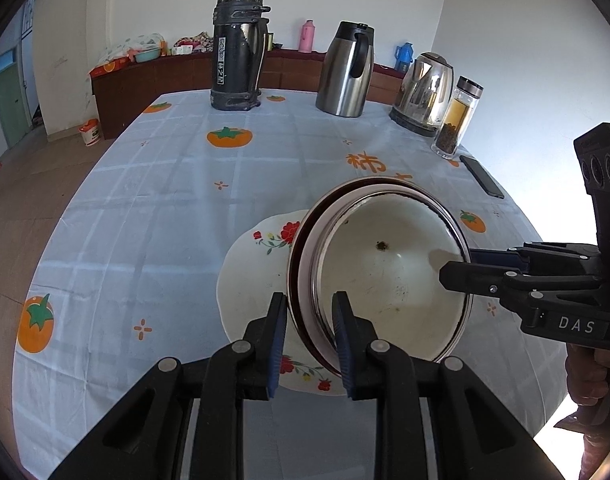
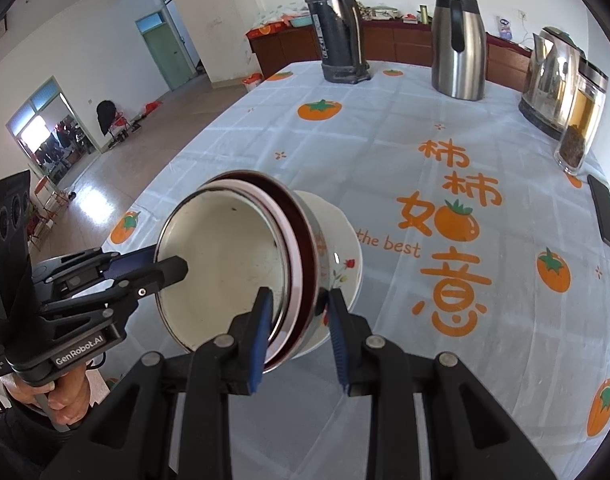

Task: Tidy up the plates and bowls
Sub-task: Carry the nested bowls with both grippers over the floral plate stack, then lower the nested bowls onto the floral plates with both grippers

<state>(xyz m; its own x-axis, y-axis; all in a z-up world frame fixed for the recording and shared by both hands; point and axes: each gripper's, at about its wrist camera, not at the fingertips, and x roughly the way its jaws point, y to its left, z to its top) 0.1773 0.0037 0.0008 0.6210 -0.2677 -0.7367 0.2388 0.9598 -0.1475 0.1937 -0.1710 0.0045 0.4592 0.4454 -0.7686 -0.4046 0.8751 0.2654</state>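
Observation:
A stack of nested bowls, a cream enamel bowl [image 1: 389,276] inside a dark red-rimmed one [image 1: 295,280], is held tilted above a white flowered plate [image 1: 253,280]. My left gripper [image 1: 309,340] is shut on the stack's near rim. My right gripper [image 1: 457,268] grips the opposite rim, one finger inside the bowl. In the right wrist view the stack [image 2: 225,264] tilts toward the left, the right gripper [image 2: 297,336] straddles its rim, the plate [image 2: 351,256] lies beneath, and the left gripper [image 2: 169,264] holds the far rim.
At the table's far side stand a black thermos [image 1: 237,48], a steel carafe [image 1: 347,70], an electric kettle [image 1: 423,94] and a glass tea bottle [image 1: 457,118]. A phone [image 1: 483,176] lies to the right. The tablecloth [image 1: 165,220] has persimmon prints.

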